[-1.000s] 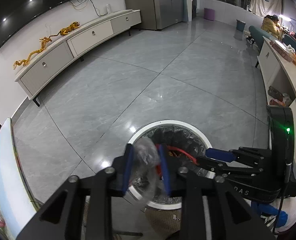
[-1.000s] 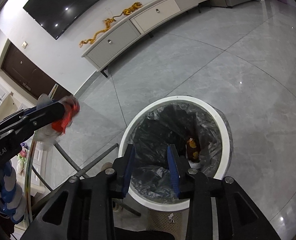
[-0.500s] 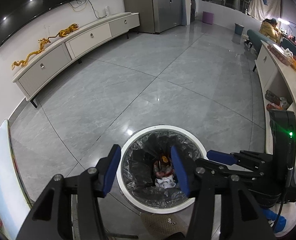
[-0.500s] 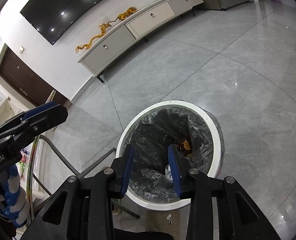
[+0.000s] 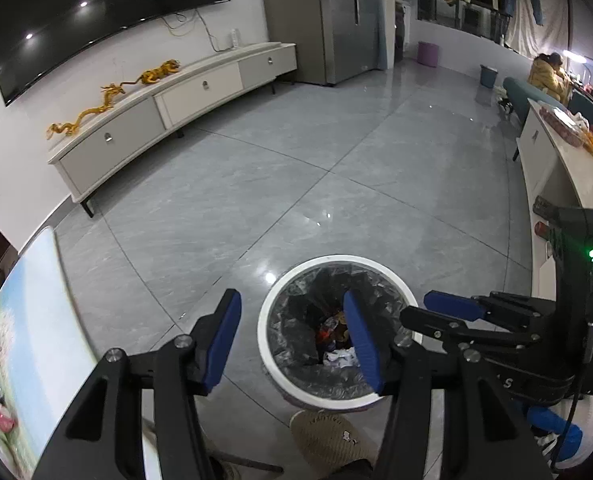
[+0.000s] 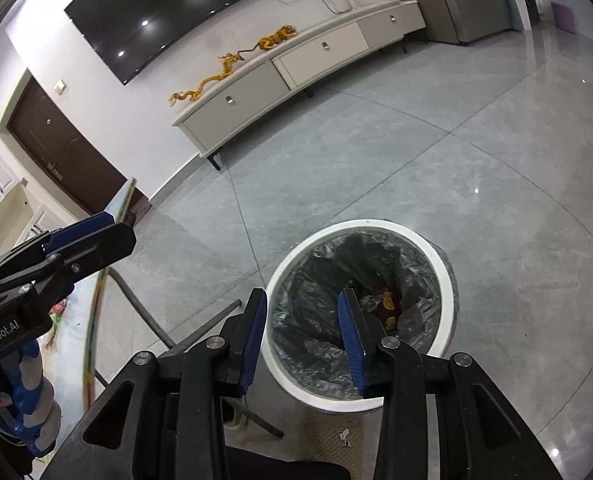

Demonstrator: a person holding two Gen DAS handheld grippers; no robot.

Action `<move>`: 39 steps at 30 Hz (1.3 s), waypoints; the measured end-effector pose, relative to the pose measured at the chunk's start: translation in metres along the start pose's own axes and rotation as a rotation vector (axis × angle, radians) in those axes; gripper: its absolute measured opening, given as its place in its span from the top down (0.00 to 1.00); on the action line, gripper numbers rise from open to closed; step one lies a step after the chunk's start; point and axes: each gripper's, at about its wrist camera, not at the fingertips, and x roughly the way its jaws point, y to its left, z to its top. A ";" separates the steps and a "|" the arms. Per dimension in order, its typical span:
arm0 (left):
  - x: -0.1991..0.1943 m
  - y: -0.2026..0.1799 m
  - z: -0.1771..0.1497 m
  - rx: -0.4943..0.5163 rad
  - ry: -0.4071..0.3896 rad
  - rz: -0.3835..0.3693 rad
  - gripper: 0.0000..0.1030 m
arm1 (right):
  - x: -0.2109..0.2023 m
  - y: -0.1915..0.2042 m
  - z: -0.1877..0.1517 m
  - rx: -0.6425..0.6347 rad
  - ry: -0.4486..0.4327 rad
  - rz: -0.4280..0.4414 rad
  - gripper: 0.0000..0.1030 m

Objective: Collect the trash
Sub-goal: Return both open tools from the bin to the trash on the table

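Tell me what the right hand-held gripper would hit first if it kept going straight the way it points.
Probably the black liner bag inside the round white-rimmed trash bin. The right hand-held gripper is empty and aims down into the opening, though depth is hard to judge.

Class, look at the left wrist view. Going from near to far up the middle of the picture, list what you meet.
Beige woven slipper → white round trash bin lined with a black bag → grey tiled floor → tall silver refrigerator.
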 end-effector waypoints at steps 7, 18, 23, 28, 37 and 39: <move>-0.038 0.029 -0.029 -0.065 -0.023 0.021 0.41 | -0.019 0.036 -0.003 -0.060 -0.025 0.012 0.64; -0.117 0.127 -0.111 -0.272 -0.060 0.142 0.41 | -0.047 0.122 -0.011 -0.212 -0.045 0.047 0.64; -0.156 0.175 -0.152 -0.384 -0.098 0.207 0.41 | -0.048 0.171 -0.021 -0.288 -0.034 0.080 0.61; -0.191 0.219 -0.196 -0.491 -0.121 0.278 0.41 | -0.047 0.214 -0.029 -0.353 -0.021 0.118 0.58; -0.230 0.278 -0.282 -0.679 -0.121 0.367 0.41 | -0.038 0.286 -0.051 -0.503 0.036 0.160 0.57; -0.234 0.289 -0.295 -0.717 -0.120 0.383 0.41 | -0.033 0.299 -0.054 -0.529 0.051 0.170 0.57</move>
